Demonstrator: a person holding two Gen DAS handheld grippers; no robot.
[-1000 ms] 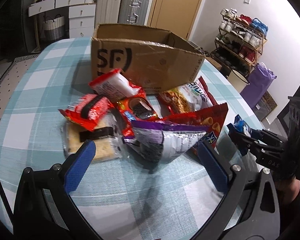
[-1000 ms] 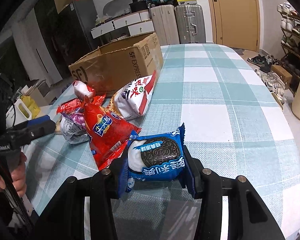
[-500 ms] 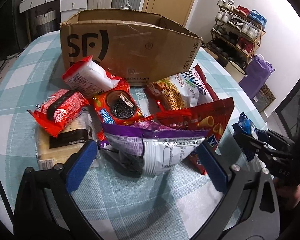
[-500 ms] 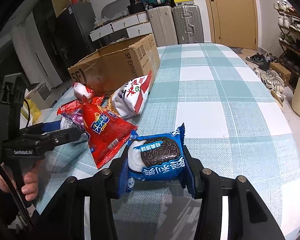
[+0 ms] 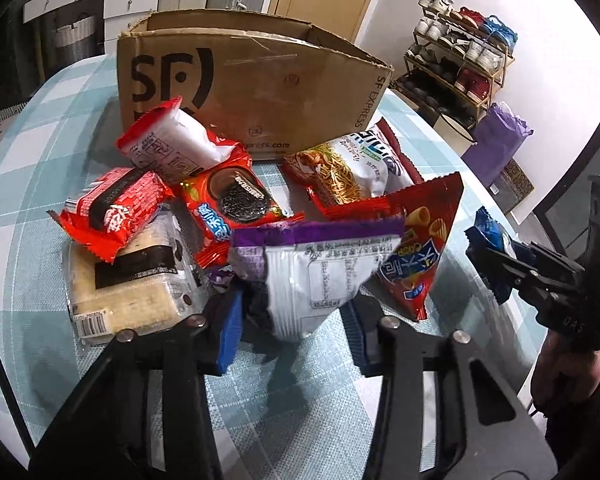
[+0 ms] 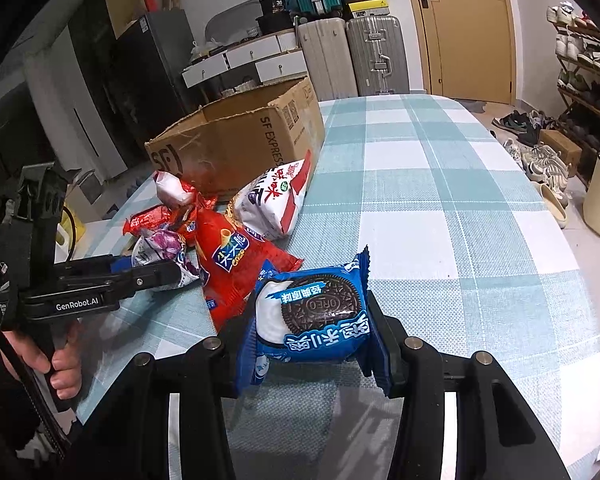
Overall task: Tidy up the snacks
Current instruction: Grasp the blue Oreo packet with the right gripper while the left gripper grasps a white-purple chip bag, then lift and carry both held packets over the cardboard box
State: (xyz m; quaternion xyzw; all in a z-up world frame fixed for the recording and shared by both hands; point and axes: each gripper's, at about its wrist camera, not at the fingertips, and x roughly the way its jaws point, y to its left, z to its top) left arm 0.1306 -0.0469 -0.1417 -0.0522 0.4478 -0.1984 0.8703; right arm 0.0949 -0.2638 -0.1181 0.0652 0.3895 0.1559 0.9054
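**Left tool closes on the purple bag**

Where a second ago the left tool [image 5: 292, 330] stood wide open short of the snack heap, we now see its blue pads drawn in on the lower end of the purple-and-white bag [image 5: 312, 276], which sits at the near edge of the heap on the bench [image 5: 28, 184]. The jaws have come right in, with the bag pinched between them, so we judge the grasp made and the bag ready to be lifted toward the cardboard box [image 5: 256, 84] standing just behind the pile. The right tool [image 6: 312, 344] has not changed: it is clamped on the blue Oreo pack [image 6: 316, 316], held above the checked cloth and apart from the heap.

The left wrist view gives us the heap from the front: the red Oreo pack [image 5: 232, 204], the red wafer pack [image 5: 116, 208] lying on the clear cracker tray [image 5: 132, 284], and the noodle bag [image 5: 352, 168] near the box. It shows the blue pack only as a sliver at the right edge. The right wrist view shows that pack's whole face, the person's hand [image 6: 56, 364] on the left tool's handle, and (what the other view hides) the box's open top, though not what lies inside.
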